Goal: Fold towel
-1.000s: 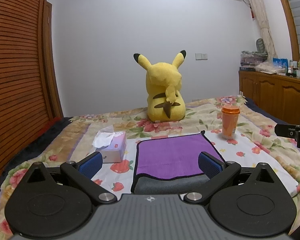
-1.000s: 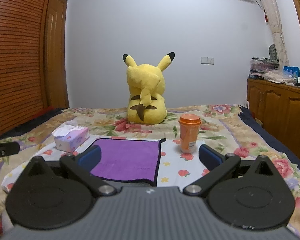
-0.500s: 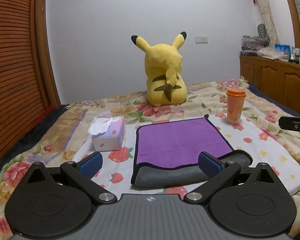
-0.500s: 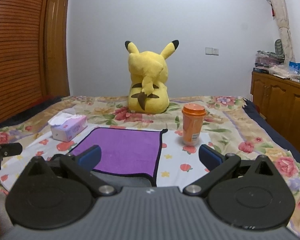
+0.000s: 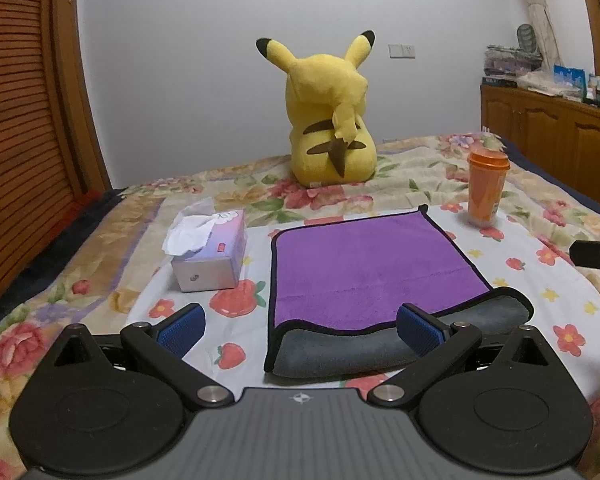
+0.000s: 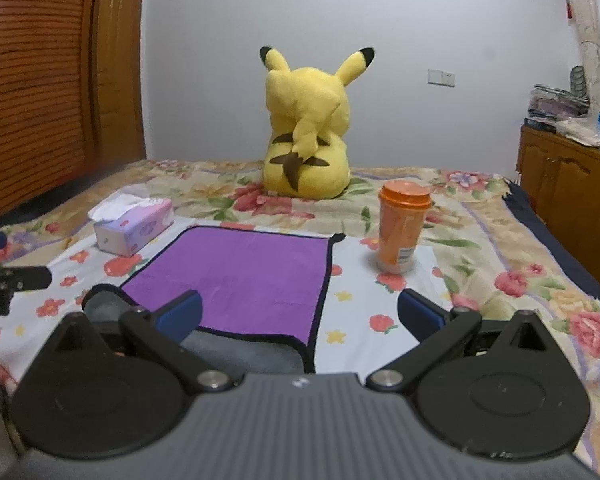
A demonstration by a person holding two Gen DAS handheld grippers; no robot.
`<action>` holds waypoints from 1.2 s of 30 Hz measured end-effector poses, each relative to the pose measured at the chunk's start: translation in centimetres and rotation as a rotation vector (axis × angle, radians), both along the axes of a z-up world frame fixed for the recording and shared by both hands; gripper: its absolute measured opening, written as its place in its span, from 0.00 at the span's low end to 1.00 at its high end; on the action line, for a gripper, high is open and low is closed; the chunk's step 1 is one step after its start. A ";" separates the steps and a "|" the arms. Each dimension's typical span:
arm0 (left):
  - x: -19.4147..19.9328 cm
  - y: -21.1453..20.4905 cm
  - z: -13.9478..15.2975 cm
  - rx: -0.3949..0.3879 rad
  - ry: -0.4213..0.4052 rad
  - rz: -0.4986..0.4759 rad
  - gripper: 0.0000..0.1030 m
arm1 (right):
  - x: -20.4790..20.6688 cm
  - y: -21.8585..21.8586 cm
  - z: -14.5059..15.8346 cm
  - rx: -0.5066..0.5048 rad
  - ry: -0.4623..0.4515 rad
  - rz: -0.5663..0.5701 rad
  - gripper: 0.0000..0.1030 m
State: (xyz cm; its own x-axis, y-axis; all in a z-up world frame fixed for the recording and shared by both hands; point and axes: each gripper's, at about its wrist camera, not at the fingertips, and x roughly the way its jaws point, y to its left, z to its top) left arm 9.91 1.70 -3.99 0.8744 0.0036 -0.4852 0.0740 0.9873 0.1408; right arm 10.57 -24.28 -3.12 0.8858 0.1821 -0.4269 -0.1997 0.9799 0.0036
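Bedroom scene: white wall behind, bed with floral quilt (image 5: 420, 176) as the working area, slatted brown wooden door (image 5: 24, 152) on the left, brown wooden cabinet (image 6: 572, 184) on the right.

Left gripper (image 5: 300, 326): fingers spread wide, nothing between the blue pads (image 5: 182, 330). Its right pad sits in front of the towel's near edge; contact not confirmable from this view.

Right gripper (image 6: 300, 314): also spread wide, holding nothing. Its left pad overlaps the towel's near edge in view; its right pad is over bare quilt.

Purple microfibre towel with black trim and grey underside (image 5: 364, 268) (image 6: 244, 276): lies flat on the quilt just ahead of both grippers. Near edge is turned over, showing a grey band along the front. Far edge lies flat.

Around it:
- white-and-lilac tissue box (image 5: 212, 256) (image 6: 134, 228), beside the towel's left edge, apart from it
- orange plastic lidded cup (image 5: 486, 188) (image 6: 402, 226), upright, near the towel's far-right corner, not touching
- yellow Pikachu plush toy (image 5: 328, 116) (image 6: 308, 128), sitting beyond the towel, back to the cameras

Each gripper's black tip shows at the edge of the other's view.
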 end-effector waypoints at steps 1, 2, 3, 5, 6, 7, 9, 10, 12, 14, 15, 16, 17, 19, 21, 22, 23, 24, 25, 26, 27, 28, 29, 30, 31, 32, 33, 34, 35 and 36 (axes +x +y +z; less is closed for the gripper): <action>0.4 0.1 -0.1 -0.001 0.005 -0.003 1.00 | 0.3 0.1 -0.1 -0.003 0.005 0.005 1.00; 0.7 0.1 -0.2 0.001 0.010 -0.008 1.00 | 0.5 0.3 -0.2 -0.007 0.009 0.012 1.00; 1.0 0.1 -0.4 0.001 0.016 -0.013 1.00 | 0.8 0.3 -0.2 -0.010 0.014 0.016 1.00; 1.7 0.3 -0.6 0.001 0.027 -0.023 1.00 | 1.5 0.4 -0.5 -0.007 0.023 0.022 1.00; 2.1 0.3 -0.7 0.000 0.033 -0.027 1.00 | 1.8 0.5 -0.6 -0.006 0.030 0.024 1.00; 2.4 0.5 -0.9 -0.002 0.037 -0.029 1.00 | 2.2 0.6 -0.7 -0.007 0.035 0.025 1.00; 3.1 0.7 -1.2 -0.003 0.046 -0.034 1.00 | 2.9 0.7 -0.9 -0.009 0.047 0.028 1.00; 3.4 0.7 -1.3 -0.001 0.050 -0.035 1.00 | 3.3 0.7 -1.1 -0.009 0.051 0.028 1.00; 4.0 1.0 -1.7 0.004 0.057 -0.035 1.00 | 3.9 0.7 -1.4 -0.010 0.063 0.027 1.00; 4.7 1.3 -2.0 0.006 0.069 -0.036 1.00 | 4.4 0.6 -1.7 -0.008 0.074 0.026 1.00; 5.0 1.5 -2.2 0.005 0.075 -0.035 0.99 | 4.6 0.6 -1.7 -0.004 0.076 0.028 1.00; 5.3 1.6 -2.3 0.003 0.081 -0.035 0.99 | 4.8 0.6 -1.8 -0.001 0.078 0.027 1.00; 5.6 1.7 -2.5 0.002 0.087 -0.037 0.99 | 5.0 0.6 -1.9 0.000 0.082 0.028 1.00; 6.2 2.0 -2.7 0.003 0.097 -0.039 0.99 | 5.5 0.6 -2.1 0.002 0.089 0.031 1.00; 6.7 2.1 -3.0 0.005 0.107 -0.042 0.98 | 5.8 0.8 -2.3 -0.002 0.097 0.033 1.00; 7.0 2.2 -3.1 0.005 0.114 -0.042 0.97 | 6.0 0.8 -2.4 -0.003 0.101 0.036 1.00; 7.2 2.3 -3.3 0.003 0.121 -0.042 0.96 | 6.2 0.9 -2.5 -0.005 0.107 0.040 1.00; 7.5 2.5 -3.5 0.001 0.130 -0.042 0.95 | 6.3 1.0 -2.6 -0.007 0.111 0.042 1.00; 7.7 2.7 -3.6 -0.002 0.138 -0.041 0.93 | 6.6 1.1 -2.7 -0.010 0.115 0.045 1.00; 8.0 2.8 -3.8 -0.005 0.146 -0.040 0.92 | 6.8 1.2 -2.8 -0.012 0.121 0.048 1.00; 8.2 2.9 -4.0 -0.006 0.153 -0.039 0.91 | 6.9 1.2 -2.9 -0.013 0.126 0.051 1.00; 8.3 3.0 -4.1 -0.007 0.158 -0.039 0.90 | 7.0 1.3 -3.1 -0.014 0.130 0.052 1.00; 8.6 3.2 -4.2 -0.008 0.164 -0.038 0.90 | 7.3 1.3 -3.1 -0.014 0.137 0.053 1.00; 8.8 3.3 -4.4 -0.012 0.170 -0.036 0.89 | 7.4 1.3 -3.3 -0.013 0.143 0.054 1.00; 9.0 3.5 -4.5 -0.018 0.175 -0.035 0.89 | 7.5 1.3 -3.4 -0.013 0.149 0.054 1.00; 9.2 3.7 -4.6 -0.024 0.183 -0.035 0.88 | 7.7 1.3 -3.5 -0.014 0.154 0.054 1.00; 9.4 3.8 -4.7 -0.030 0.191 -0.035 0.87 | 7.8 1.4 -3.6 -0.016 0.160 0.054 1.00; 9.7 3.9 -4.8 -0.035 0.200 -0.035 0.87 | 8.0 1.4 -3.8 -0.018 0.167 0.054 1.00; 9.8 4.1 -5.0 -0.039 0.209 -0.034 0.86 | 8.1 1.4 -3.9 -0.019 0.172 0.054 1.00; 10.1 4.2 -5.2 -0.044 0.219 -0.033 0.86 | 8.2 1.4 -4.1 -0.020 0.178 0.054 0.99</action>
State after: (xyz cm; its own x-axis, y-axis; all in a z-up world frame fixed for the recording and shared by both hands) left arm 20.00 5.91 -9.16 0.7476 -0.0491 -0.6623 0.1307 0.9886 0.0743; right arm 18.80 -22.85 -7.19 0.7849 0.2177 -0.5802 -0.2503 0.9679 0.0247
